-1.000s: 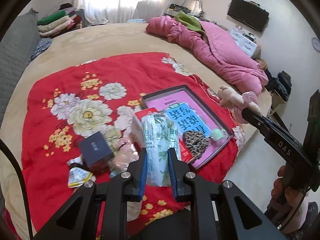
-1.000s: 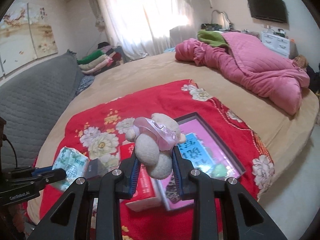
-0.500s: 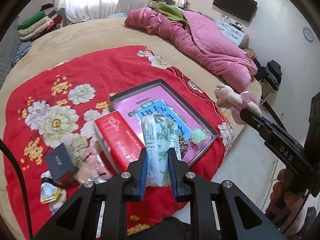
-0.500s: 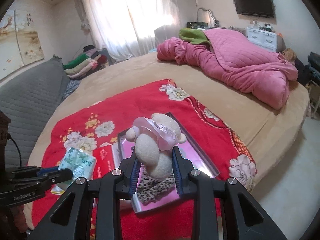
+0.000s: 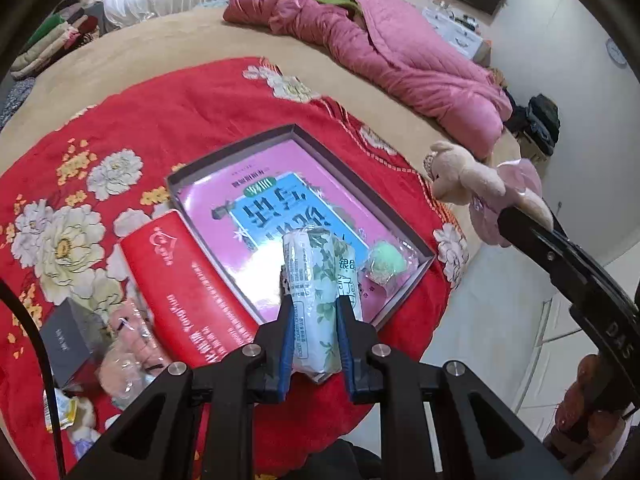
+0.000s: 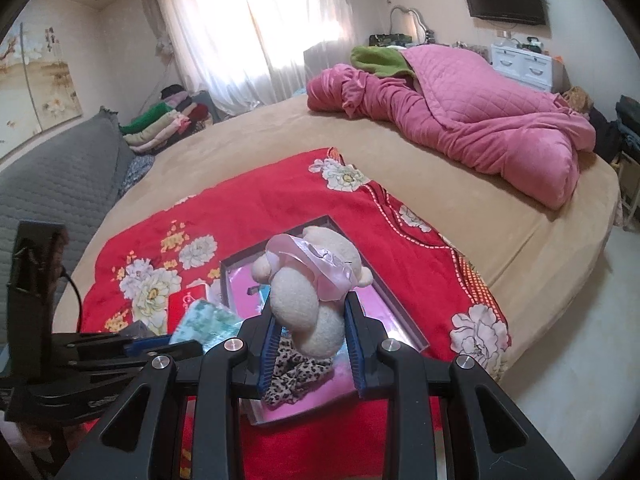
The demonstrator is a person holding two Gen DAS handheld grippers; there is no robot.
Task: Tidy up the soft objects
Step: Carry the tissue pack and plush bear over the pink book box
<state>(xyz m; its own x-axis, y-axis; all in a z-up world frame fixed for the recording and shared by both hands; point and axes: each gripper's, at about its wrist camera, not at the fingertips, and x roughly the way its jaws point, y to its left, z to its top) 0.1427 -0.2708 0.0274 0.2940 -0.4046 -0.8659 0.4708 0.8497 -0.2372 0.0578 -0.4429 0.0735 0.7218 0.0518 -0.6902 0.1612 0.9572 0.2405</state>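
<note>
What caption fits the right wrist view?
Right gripper holds a plush bear above the shallow box on a red blanket.

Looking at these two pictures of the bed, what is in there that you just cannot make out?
- Tissue pack, left wrist view: its lower end is hidden behind the left hand-held gripper.
- Leopard cloth, right wrist view: partly covered by the plush bear and the right hand-held gripper.
- Small wrapped things by the red box, left wrist view: too blurred to name.
</note>
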